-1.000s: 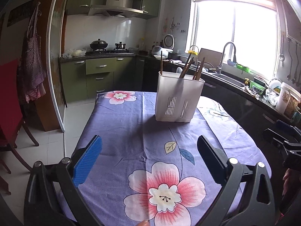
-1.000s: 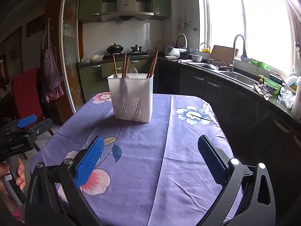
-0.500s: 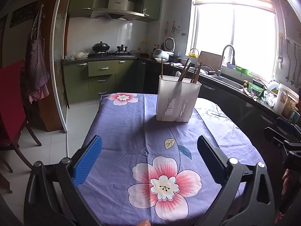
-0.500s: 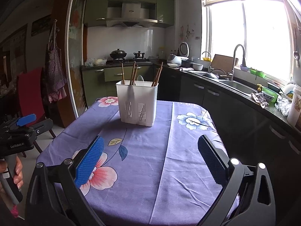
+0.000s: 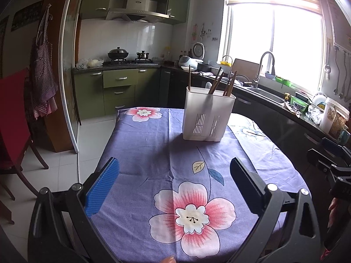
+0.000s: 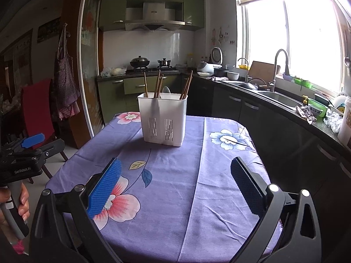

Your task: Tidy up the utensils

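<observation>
Left gripper (image 5: pixel 174 173): jaws spread wide, nothing between them, blue pad (image 5: pixel 103 189) on one finger facing the dark pad on the other. Below and between the jaws lies only the purple cloth (image 5: pixel 140 144) with a large pink flower (image 5: pixel 189 215) print near the bottom of the gap. The holder (image 5: pixel 208 117), a white slotted box, stands upright on the cloth well ahead of the jaws, slightly toward the right finger's side of the centre line, clear of both fingers. Brown chopsticks (image 5: pixel 216 80) stick up out of it, leaning at different angles; a pale spoon top shows among them, detail too small to read. Right gripper (image 6: pixel 175 174): jaws likewise released and empty. From the right wrist view the holder (image 6: pixel 162 120) sits well ahead of the gap, nearer the left finger's side, not touching either finger; its chopsticks (image 6: pixel 158 83) rise in separate groups, though which compartment each occupies I cannot tell. Cloth (image 6: pixel 193 175) under these jaws carries a leaf and stem print, a blue flower farther out to the right. At the far left edge of this view a hand (image 6: pixel 13 206) grips the handle of the left gripper, held off the table's side. Beyond the table: counter with sink (image 6: pixel 278 97) to the right, stove at the back.
</observation>
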Tool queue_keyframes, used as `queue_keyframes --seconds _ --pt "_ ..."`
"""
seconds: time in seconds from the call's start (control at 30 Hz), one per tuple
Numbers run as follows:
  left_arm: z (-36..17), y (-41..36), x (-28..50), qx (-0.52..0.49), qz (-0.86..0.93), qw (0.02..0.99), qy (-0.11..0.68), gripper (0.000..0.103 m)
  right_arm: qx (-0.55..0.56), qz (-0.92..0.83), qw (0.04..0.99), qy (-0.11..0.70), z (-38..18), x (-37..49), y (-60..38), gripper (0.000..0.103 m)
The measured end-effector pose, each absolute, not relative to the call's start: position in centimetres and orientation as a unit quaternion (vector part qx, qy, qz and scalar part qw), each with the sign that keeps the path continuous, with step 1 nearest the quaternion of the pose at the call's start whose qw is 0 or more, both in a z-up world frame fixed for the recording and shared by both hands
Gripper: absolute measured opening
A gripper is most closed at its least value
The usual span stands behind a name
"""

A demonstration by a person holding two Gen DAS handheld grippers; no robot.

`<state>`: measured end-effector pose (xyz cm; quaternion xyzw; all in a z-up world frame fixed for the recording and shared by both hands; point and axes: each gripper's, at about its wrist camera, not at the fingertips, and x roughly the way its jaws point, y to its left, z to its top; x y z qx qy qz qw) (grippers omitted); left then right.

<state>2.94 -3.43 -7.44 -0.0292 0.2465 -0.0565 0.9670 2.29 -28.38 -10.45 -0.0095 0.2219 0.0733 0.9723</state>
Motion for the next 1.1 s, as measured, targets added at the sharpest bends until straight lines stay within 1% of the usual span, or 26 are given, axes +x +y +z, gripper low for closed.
queue_keyframes --seconds 1.1 --pt "-7.29 -3.94 2.73 -0.024 -0.059 0.967 0.248 0.096 -0.006 0.075 0.972 0.221 -10.55 2.17 -28.64 0.098"
